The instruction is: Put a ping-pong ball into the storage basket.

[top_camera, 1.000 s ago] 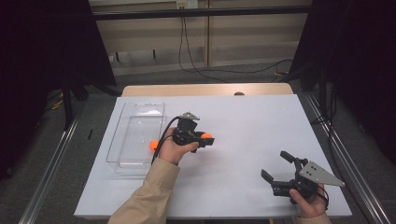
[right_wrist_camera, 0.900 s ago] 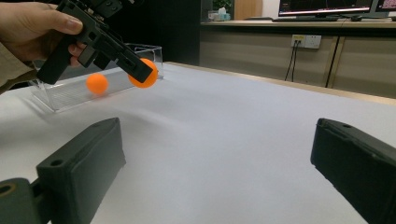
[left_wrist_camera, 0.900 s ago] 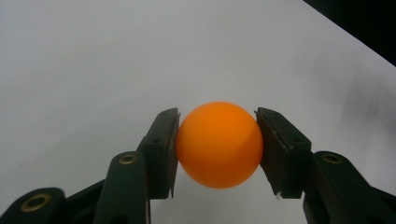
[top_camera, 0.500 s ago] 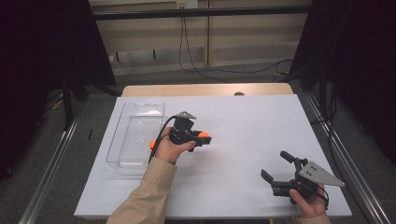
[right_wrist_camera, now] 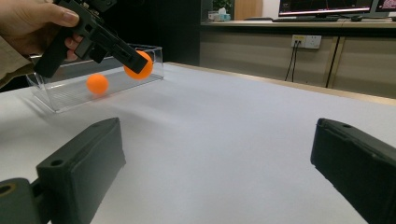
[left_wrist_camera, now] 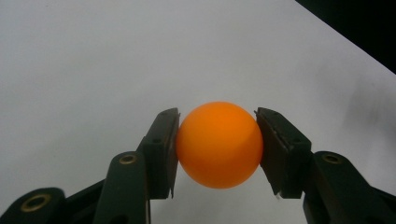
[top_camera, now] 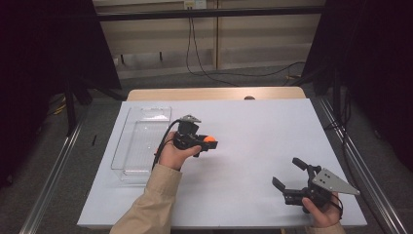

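An orange ball (left_wrist_camera: 218,145) is pinched between the two black pads of my left gripper (left_wrist_camera: 217,122), which is shut on it a little above the white table (top_camera: 253,131). In the high view that left gripper (top_camera: 207,144) hangs just right of a clear plastic tray (top_camera: 141,139), with the ball (top_camera: 210,140) at its tip. A second orange ball (right_wrist_camera: 97,84) lies inside the tray (right_wrist_camera: 70,95). My right gripper (top_camera: 287,171) rests near the front right of the table, its jaws wide apart with nothing between them (right_wrist_camera: 219,158).
The white table top sits on a wooden bench (top_camera: 214,93) whose far edge shows behind it. Metal rails (top_camera: 53,170) run along both sides. Cables (top_camera: 195,48) hang at the far wall.
The left gripper with the ball has shifted only slightly beside the tray. The right gripper has kept still.
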A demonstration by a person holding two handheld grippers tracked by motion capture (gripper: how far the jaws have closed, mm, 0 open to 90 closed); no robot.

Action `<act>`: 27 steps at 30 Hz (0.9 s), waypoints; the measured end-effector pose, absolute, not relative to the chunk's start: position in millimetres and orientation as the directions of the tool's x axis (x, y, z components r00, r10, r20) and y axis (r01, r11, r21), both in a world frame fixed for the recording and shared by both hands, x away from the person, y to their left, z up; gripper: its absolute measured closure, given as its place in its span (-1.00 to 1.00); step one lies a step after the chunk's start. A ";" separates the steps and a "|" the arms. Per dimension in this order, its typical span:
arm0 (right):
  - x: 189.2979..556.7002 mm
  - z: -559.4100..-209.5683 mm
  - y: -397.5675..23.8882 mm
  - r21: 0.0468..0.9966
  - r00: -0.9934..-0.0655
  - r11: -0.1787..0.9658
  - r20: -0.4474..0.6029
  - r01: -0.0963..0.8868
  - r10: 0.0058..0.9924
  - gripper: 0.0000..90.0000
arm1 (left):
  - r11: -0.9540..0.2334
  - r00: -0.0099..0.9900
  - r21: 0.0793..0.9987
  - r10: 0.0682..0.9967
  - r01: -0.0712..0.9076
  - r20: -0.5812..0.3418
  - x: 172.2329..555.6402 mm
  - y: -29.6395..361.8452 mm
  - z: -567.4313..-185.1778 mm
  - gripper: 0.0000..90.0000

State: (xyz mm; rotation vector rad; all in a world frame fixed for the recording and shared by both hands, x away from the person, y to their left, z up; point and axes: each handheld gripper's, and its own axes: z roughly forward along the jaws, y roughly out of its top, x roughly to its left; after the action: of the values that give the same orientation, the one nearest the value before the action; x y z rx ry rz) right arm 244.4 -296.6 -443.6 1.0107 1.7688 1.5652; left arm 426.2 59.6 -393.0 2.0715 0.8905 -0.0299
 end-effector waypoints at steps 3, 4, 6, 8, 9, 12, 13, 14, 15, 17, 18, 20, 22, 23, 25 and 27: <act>244.5 -443.6 -297.0 0.985 -0.555 0.033 0.067 0.167 0.829 -0.95 | -0.378 0.744 0.702 0.584 0.603 -0.325 426.7 61.0 -392.8 0.13; 244.6 -443.6 -296.9 0.985 -0.556 0.033 0.066 0.167 0.829 -0.95 | -0.378 0.743 0.702 0.585 0.604 -0.324 426.8 61.5 -392.7 0.13; 244.5 -443.7 -296.7 0.985 -0.557 0.035 0.066 0.169 0.828 -0.95 | -0.380 0.743 0.700 0.586 0.604 -0.323 427.2 62.5 -392.3 0.13; 244.5 -443.7 -296.6 0.985 -0.556 0.034 0.068 0.169 0.828 -0.95 | -0.380 0.742 0.700 0.589 0.605 -0.321 427.5 63.6 -391.8 0.13; 244.7 -443.8 -296.9 0.985 -0.556 0.035 0.065 0.168 0.828 -0.95 | -0.379 0.741 0.700 0.589 0.606 -0.322 427.5 64.1 -391.6 0.13; 244.6 -443.9 -297.0 0.985 -0.555 0.033 0.069 0.171 0.829 -0.95 | -0.375 0.738 0.701 0.593 0.607 -0.322 427.6 65.8 -390.8 0.13; 244.5 -443.8 -296.9 0.985 -0.555 0.031 0.070 0.171 0.829 -0.95 | -0.373 0.736 0.700 0.596 0.609 -0.322 427.6 66.3 -390.6 0.13; 244.6 -443.7 -296.9 0.985 -0.555 0.032 0.068 0.169 0.829 -0.95 | -0.375 0.737 0.700 0.595 0.608 -0.321 427.7 66.8 -390.4 0.13; 244.7 -443.7 -296.8 0.985 -0.556 0.034 0.066 0.167 0.828 -0.95 | -0.373 0.736 0.700 0.596 0.609 -0.323 427.6 66.9 -390.2 0.13; 244.7 -443.7 -296.8 0.985 -0.556 0.034 0.067 0.168 0.828 -0.95 | -0.373 0.735 0.699 0.596 0.610 -0.323 427.7 67.4 -390.1 0.13; 244.6 -443.7 -296.8 0.985 -0.556 0.033 0.068 0.169 0.829 -0.95 | -0.374 0.735 0.699 0.596 0.609 -0.322 427.7 67.6 -390.1 0.13; 244.5 -443.6 -297.0 0.985 -0.555 0.031 0.069 0.169 0.829 -0.95 | -0.376 0.737 0.699 0.596 0.608 -0.320 428.1 68.4 -389.7 0.13; 244.5 -443.6 -297.1 0.985 -0.555 0.031 0.069 0.169 0.829 -0.95 | -0.371 0.734 0.701 0.598 0.609 -0.322 428.3 69.5 -389.2 0.13; 244.5 -443.6 -297.1 0.985 -0.555 0.031 0.069 0.169 0.829 -0.95 | -0.372 0.735 0.700 0.596 0.610 -0.324 428.5 70.4 -388.9 0.13; 244.6 -443.7 -297.0 0.985 -0.555 0.032 0.069 0.170 0.829 -0.95 | -0.367 0.732 0.702 0.600 0.610 -0.322 428.9 72.5 -388.0 0.13; 244.6 -443.7 -297.0 0.985 -0.556 0.032 0.067 0.168 0.828 -0.95 | -0.361 0.728 0.703 0.604 0.612 -0.323 429.3 74.6 -386.8 0.13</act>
State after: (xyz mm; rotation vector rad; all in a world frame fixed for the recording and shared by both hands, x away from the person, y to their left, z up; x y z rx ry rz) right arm 244.6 -297.0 -443.7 1.0094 1.7687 1.5651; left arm 429.3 74.6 -386.8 2.0602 0.9205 -0.0111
